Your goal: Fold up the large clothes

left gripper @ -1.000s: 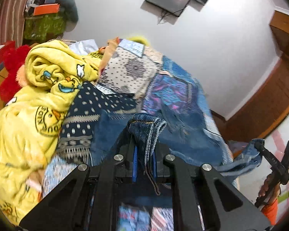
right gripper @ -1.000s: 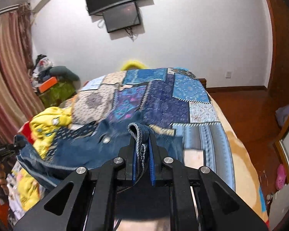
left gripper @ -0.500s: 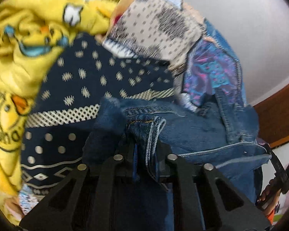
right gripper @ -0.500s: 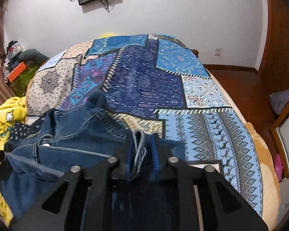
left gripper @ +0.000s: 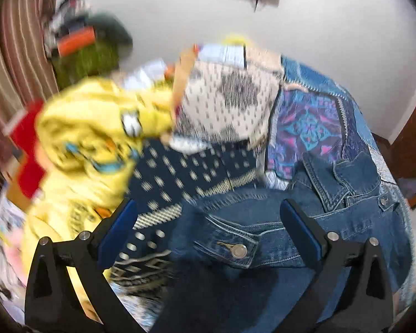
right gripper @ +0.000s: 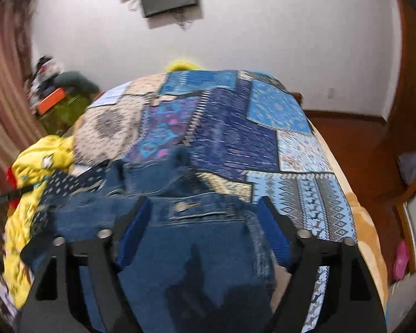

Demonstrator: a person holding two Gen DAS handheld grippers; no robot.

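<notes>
With jaws just opened | denim jacket (left gripper: 263,222) beneath left hand-held gripper (left gripper: 208,216)

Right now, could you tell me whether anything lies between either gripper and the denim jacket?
Nothing visible does. The left gripper and right gripper have just been opening, and the denim jacket lies directly beneath and between their spread fingers, loose on the patchwork bedspread.

bed (right gripper: 368,222), patchwork cover (right gripper: 235,138), denim jacket (right gripper: 197,249)
</notes>
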